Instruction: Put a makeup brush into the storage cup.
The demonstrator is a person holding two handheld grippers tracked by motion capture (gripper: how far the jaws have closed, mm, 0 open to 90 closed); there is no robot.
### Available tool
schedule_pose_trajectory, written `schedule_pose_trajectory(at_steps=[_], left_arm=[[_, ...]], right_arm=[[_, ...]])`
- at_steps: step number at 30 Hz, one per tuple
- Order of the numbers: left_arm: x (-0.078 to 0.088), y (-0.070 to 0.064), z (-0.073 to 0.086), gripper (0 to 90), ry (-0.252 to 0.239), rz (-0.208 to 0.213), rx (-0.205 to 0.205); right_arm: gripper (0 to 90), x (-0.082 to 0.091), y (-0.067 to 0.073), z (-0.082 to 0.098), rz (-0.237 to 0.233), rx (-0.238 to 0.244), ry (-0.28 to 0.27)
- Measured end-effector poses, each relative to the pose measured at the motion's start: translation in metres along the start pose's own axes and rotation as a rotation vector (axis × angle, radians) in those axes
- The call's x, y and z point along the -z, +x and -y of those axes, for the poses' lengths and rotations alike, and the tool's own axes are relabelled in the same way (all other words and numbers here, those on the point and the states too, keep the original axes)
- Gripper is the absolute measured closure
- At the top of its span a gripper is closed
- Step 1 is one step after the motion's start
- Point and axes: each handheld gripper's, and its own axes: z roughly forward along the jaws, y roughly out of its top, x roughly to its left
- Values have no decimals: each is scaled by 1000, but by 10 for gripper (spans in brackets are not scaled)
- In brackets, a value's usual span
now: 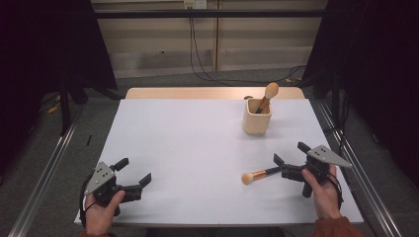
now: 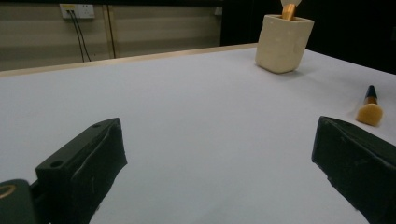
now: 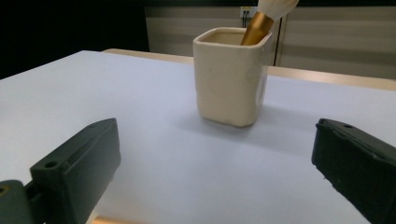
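A cream square cup point(image 1: 257, 117) stands at the back right of the white table point(image 1: 197, 148), with a makeup brush point(image 1: 270, 93) upright in it. A second brush point(image 1: 256, 175) lies flat near the front right, bristles to the left. Its dark handle runs under my right gripper point(image 1: 290, 153), which is open and holds nothing. In the right gripper view the gripper point(image 3: 215, 163) faces the cup point(image 3: 231, 77) and its brush point(image 3: 268, 16). My left gripper point(image 1: 133, 171) rests open at the front left. Its own view point(image 2: 219, 158) takes in the cup point(image 2: 284, 44) and the lying brush point(image 2: 370, 112).
The table's wooden back edge point(image 1: 212, 93) lies just behind the cup. Metal rails point(image 1: 356, 168) run along both sides of the table. Cables point(image 1: 197, 59) hang down the wall behind.
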Motion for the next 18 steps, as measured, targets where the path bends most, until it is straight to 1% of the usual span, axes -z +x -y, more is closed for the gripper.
schedule_pose_trajectory(at_steps=[1, 3, 6, 7, 9, 10, 11, 13, 16, 17, 18], left_arm=[[1, -1, 0, 26, 0, -2, 3], [4, -2, 0, 25, 1, -9, -4], [5, -3, 0, 25, -2, -9, 0], [5, -4, 0, 26, -2, -10, 2], [5, -5, 0, 26, 1, -13, -4], [6, -5, 1, 26, -1, -14, -1], [7, -5, 0, 26, -2, -16, -1], [8, -6, 1, 26, -1, -19, -3], [9, -7, 1, 26, -6, -15, -2], [9, -8, 0, 26, -6, -13, -5], [10, -8, 0, 25, -12, -9, 10]], right_arm=[[5, 4, 2, 3, -5, -10, 4], [6, 9, 2, 8, -7, 6, 16], [18, 19, 4, 14, 14, -11, -6], [8, 23, 4, 15, 9, -12, -1], [7, 27, 4, 17, 0, 3, 7], [7, 30, 5, 19, 1, -4, 6], [7, 32, 6, 20, 3, -1, 14], [6, 38, 8, 23, 8, 23, 21], [6, 44, 9, 26, -1, 10, 10], [5, 46, 9, 27, -1, 13, 10], [6, 48, 10, 29, -1, 11, 11]])
